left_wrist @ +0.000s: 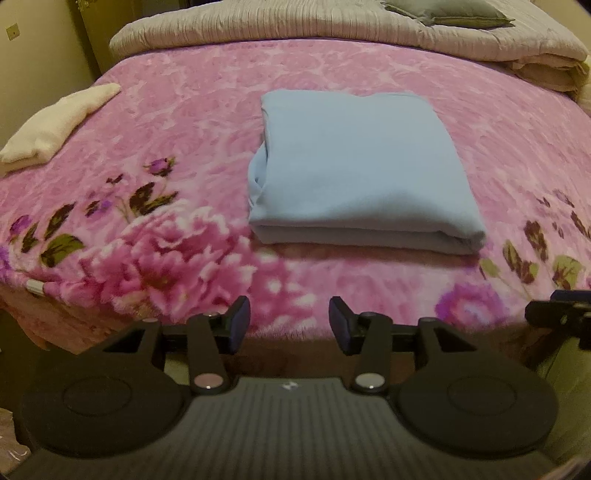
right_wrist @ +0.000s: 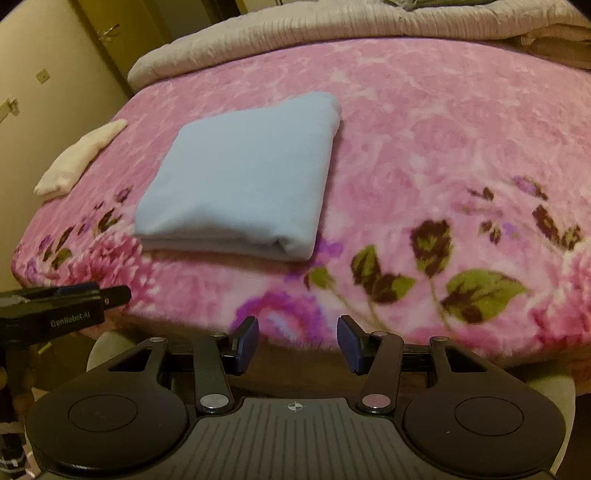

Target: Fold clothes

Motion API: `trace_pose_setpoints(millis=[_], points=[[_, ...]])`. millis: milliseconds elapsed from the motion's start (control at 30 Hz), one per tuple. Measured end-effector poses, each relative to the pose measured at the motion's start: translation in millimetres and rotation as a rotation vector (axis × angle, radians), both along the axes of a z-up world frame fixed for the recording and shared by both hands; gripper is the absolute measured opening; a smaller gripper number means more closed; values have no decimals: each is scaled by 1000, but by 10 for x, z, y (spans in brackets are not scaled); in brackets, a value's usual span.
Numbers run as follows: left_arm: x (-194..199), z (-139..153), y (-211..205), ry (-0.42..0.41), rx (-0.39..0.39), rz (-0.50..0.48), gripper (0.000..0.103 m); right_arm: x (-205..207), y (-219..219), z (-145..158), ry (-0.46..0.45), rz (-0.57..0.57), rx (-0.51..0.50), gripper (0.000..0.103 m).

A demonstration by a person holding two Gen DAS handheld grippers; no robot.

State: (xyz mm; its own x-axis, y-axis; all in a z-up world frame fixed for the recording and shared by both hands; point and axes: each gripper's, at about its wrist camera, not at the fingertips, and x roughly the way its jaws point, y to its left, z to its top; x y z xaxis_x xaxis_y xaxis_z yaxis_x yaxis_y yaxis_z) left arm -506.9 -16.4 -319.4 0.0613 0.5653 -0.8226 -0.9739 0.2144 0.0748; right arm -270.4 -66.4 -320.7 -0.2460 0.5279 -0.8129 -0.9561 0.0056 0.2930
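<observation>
A light blue garment [left_wrist: 358, 173] lies folded into a thick rectangle on the pink floral blanket [left_wrist: 177, 122]; the right wrist view has the same blue garment [right_wrist: 243, 177] left of centre. My left gripper [left_wrist: 290, 325] hangs open over the bed's near edge, well short of the fold, with nothing between its fingers. My right gripper [right_wrist: 297, 343] is open too and holds nothing, short of the garment's near right corner. Each gripper shows at the edge of the other's view: the right gripper [left_wrist: 561, 314] and the left gripper [right_wrist: 74, 299].
A cream folded cloth [left_wrist: 55, 122] rests at the bed's left edge. A beige quilt [left_wrist: 332, 29] and a grey-green pillow [left_wrist: 450, 13] lie along the far side. A yellow wall and a door [right_wrist: 55, 74] stand to the left.
</observation>
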Motion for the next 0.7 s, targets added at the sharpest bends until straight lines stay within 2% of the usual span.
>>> trace_pose_setpoints(millis=[167, 333, 700], points=[[3, 27, -142, 4, 15, -7, 43, -5, -151, -100, 11, 0, -31, 51], [-1, 40, -235, 1, 23, -10, 43, 8, -243, -54, 14, -5, -12, 51], [18, 46, -185, -5, 21, -14, 43, 5, -226, -30, 6, -4, 0, 51]])
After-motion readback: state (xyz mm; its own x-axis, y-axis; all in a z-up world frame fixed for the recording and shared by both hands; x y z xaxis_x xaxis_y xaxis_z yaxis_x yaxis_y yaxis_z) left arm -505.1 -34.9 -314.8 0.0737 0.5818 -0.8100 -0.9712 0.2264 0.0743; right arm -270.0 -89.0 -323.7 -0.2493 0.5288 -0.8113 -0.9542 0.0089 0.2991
